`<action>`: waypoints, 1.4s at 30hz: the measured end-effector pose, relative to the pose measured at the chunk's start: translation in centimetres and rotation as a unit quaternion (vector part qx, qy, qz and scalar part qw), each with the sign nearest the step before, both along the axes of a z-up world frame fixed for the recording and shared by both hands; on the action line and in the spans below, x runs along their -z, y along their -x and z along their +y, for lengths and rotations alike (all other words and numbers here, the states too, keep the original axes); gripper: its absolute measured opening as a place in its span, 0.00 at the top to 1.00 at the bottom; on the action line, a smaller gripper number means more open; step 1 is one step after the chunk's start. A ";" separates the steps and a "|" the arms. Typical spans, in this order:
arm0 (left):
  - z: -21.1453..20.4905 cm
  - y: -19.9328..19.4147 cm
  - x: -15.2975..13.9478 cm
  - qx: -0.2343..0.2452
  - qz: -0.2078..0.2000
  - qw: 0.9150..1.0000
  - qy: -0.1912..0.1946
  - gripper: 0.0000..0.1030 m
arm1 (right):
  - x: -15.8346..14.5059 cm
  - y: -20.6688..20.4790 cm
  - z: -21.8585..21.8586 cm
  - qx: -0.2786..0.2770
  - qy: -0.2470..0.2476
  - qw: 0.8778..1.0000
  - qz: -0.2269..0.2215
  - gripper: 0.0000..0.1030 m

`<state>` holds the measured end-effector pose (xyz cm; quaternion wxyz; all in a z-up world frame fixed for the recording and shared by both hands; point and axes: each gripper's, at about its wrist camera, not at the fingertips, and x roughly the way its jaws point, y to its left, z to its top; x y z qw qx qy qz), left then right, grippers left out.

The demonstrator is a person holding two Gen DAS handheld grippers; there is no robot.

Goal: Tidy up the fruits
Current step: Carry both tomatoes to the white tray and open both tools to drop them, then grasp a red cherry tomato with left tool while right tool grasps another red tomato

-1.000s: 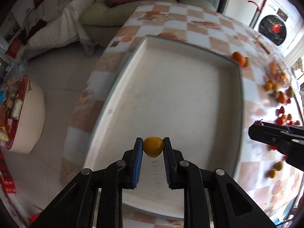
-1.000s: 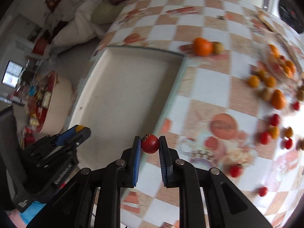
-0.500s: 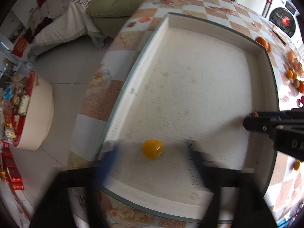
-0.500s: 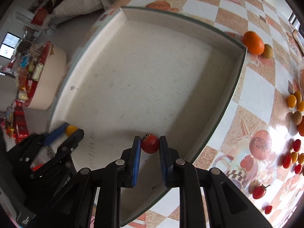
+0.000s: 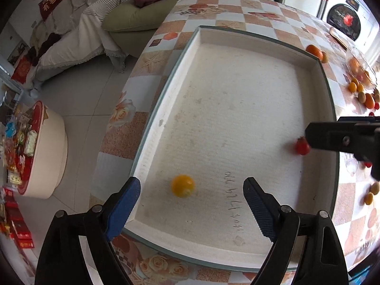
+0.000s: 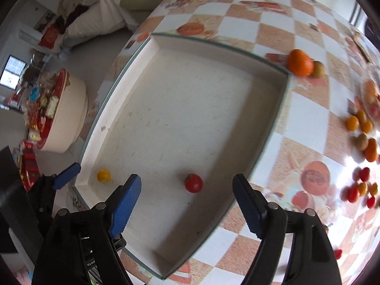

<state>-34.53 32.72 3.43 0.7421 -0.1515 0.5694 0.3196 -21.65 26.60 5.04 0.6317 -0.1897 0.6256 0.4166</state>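
A small yellow fruit (image 5: 182,186) lies on the floor of the white tray (image 5: 166,109) near its front left corner; it also shows in the right wrist view (image 6: 103,175). My left gripper (image 5: 191,196) is open and empty just above and behind the fruit. A red cherry tomato (image 6: 193,183) lies in the tray near its right wall; it also shows in the left wrist view (image 5: 302,145). My right gripper (image 6: 186,193) is open and empty around the tomato's spot, jaws wide apart.
Several oranges, small yellow fruits and cherry tomatoes (image 6: 361,128) lie loose on the checkered tablecloth right of the tray. An orange (image 6: 299,62) sits at the tray's far right corner. A round stool with snacks (image 5: 30,147) stands on the floor to the left.
Both grippers opened. The left one let go of the yellow fruit and the right one let go of the cherry tomato; both fruits now lie in the tray.
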 end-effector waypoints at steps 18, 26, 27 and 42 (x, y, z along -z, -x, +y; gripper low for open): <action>-9.0 -8.6 -4.4 0.168 -0.037 0.985 -0.003 0.13 | -2.1 -5.7 -15.8 0.148 0.058 0.987 -0.021 0.19; -15.1 -13.7 -4.2 0.242 -0.042 0.969 0.016 0.13 | -0.9 -8.6 -22.9 0.189 0.092 0.977 -0.037 0.19; -15.8 -14.1 -3.9 0.246 -0.042 0.968 0.021 0.13 | -0.8 -8.9 -23.6 0.189 0.095 0.977 -0.041 0.19; -19.9 -18.9 0.8 0.260 -0.016 0.964 0.063 0.13 | 1.8 -9.8 -27.3 0.131 0.085 0.987 -0.033 0.34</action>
